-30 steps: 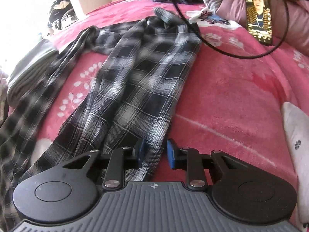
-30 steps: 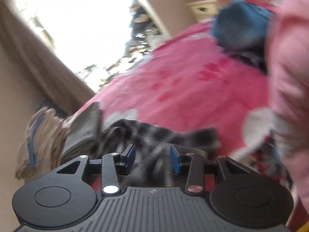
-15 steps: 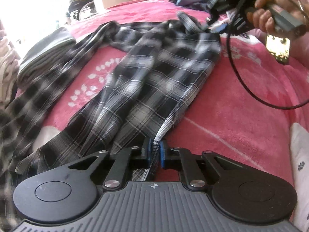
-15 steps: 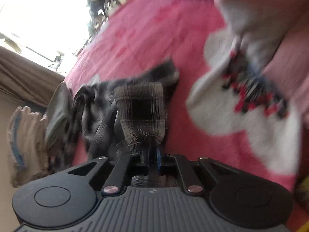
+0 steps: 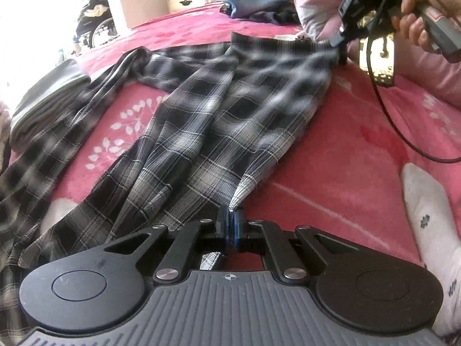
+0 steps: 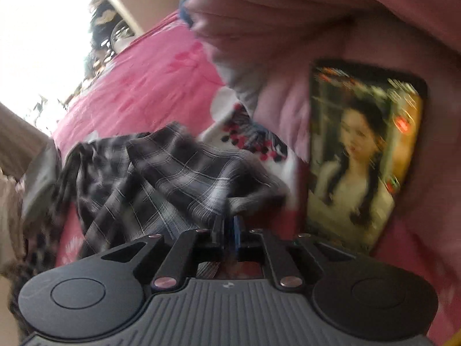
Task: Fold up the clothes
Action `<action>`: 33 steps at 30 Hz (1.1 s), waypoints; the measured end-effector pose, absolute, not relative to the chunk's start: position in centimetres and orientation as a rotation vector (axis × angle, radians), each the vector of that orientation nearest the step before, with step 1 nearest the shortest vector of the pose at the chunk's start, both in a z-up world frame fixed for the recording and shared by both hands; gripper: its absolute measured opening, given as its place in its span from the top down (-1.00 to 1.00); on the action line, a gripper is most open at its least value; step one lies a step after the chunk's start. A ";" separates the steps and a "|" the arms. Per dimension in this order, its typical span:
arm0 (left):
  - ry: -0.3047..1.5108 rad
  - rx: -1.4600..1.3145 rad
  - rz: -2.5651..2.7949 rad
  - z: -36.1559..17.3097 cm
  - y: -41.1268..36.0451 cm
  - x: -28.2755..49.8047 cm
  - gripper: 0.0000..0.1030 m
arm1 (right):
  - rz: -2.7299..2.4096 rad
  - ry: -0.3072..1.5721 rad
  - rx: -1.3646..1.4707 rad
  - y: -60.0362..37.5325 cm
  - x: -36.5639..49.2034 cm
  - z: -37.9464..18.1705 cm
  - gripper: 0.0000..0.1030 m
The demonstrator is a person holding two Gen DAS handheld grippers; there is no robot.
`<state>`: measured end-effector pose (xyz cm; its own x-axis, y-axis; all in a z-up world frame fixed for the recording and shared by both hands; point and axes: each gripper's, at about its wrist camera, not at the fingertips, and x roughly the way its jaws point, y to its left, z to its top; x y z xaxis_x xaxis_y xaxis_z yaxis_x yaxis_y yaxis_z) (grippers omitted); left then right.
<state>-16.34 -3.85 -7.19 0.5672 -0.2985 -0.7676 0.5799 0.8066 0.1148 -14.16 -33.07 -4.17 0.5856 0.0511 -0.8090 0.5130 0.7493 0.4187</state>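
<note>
Left wrist view: plaid garment (image 5: 219, 121), thin, limp and light, lies spread on the pink bed (image 5: 331, 173); left gripper (image 5: 229, 225) pinches its near hem, right gripper (image 6: 227, 227), jaws easing apart, grips the far corner.

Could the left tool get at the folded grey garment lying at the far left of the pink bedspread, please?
Probably not yet: the left tool is shut on the black-and-white plaid garment, whose sleeve lies beside the folded grey garment.

Each fisheye view looks forward and downward along its own hand-held gripper, close above the pink bed (image 5: 340, 155): the left from the plaid garment's (image 5: 219, 132) near end, the right from its far end, both sharing garment, bed and propped phone (image 6: 363, 155).
</note>
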 end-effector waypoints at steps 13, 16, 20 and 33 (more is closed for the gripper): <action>0.837 0.362 -0.631 -6.8 -3.9 -17.7 0.98 | -0.098 1.088 0.718 -28.8 -13.2 -8.2 0.07; 0.864 0.321 -0.662 -6.6 -3.3 -17.9 0.92 | -0.100 1.078 0.628 -27.6 -12.8 -8.0 0.62; 0.844 0.263 -0.633 -5.2 -0.4 -18.5 0.67 | -0.095 1.074 0.677 -28.4 -13.1 -7.6 0.68; 0.758 -0.555 0.406 -2.5 29.0 -23.6 0.29 | -0.028 1.100 0.783 -27.9 -13.4 -7.6 0.60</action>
